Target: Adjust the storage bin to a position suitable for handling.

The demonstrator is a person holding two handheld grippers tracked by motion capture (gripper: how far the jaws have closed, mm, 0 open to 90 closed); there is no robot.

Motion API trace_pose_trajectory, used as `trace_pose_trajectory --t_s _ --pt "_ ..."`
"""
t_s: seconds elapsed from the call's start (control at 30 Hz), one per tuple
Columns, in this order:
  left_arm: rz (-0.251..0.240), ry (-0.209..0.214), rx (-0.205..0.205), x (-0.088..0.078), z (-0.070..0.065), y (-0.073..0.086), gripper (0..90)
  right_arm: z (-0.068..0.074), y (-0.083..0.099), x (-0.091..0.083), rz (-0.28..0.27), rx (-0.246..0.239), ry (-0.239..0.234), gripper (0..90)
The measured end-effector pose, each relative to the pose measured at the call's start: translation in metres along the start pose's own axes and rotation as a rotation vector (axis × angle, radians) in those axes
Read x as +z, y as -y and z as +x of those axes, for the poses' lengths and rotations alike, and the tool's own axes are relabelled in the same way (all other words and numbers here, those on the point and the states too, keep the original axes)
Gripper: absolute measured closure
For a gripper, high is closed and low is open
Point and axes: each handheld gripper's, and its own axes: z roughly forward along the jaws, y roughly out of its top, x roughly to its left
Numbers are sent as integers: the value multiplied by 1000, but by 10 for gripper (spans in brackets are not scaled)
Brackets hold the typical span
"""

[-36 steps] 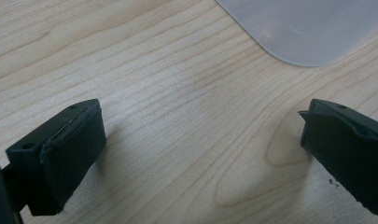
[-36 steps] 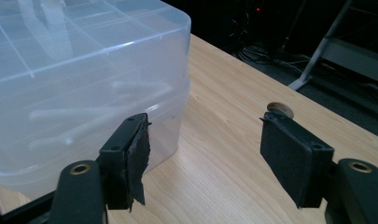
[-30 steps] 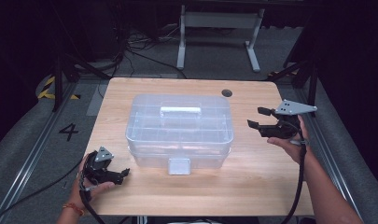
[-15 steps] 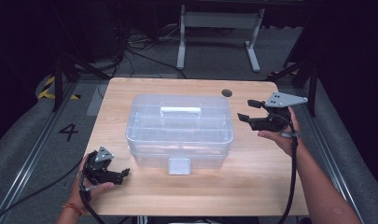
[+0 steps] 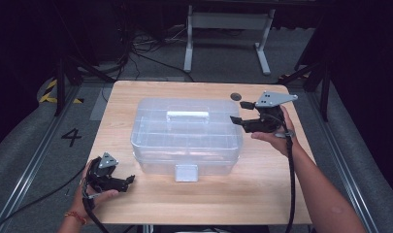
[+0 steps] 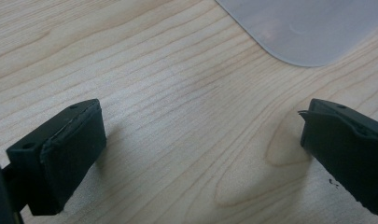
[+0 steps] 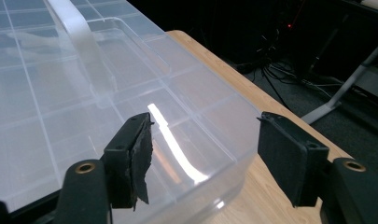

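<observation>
A clear plastic storage box [image 5: 187, 136] with a white handle [image 5: 187, 115] sits in the middle of the wooden bench [image 5: 136, 204]. The right tool [image 5: 238, 112] hovers at the box's right end, jaws apart over the lid corner, gripping nothing. The left tool [image 5: 131, 180] rests on the bench near the box's front left corner, jaws wide and empty.

One clear plastic organizer box [image 5: 187, 133] stands on one wooden table [image 5: 150, 196], bearing one white handle [image 5: 187, 115] on its lid and one latch [image 5: 186, 172] at its front. Two handheld grippers are there, the left gripper [image 5: 128, 180] and the right gripper [image 5: 238, 112], each with two black jaws.
</observation>
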Motion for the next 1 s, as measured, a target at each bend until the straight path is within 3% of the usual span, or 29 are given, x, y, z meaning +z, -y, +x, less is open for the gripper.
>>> trace_pose_trajectory --t_s 0.23,0.4,0.87,1.0 --pt "2 1 6 -1 1 0 7 4 -8 17 7 7 -46 365" --pt "2 2 7 -1 1 0 7 6 -10 27 33 1 -52 365" --pt "2 3 7 -1 1 0 8 27 -23 40 48 -57 -116 372" --pt "3 3 7 -1 1 0 8 26 -25 39 49 -55 -117 377"
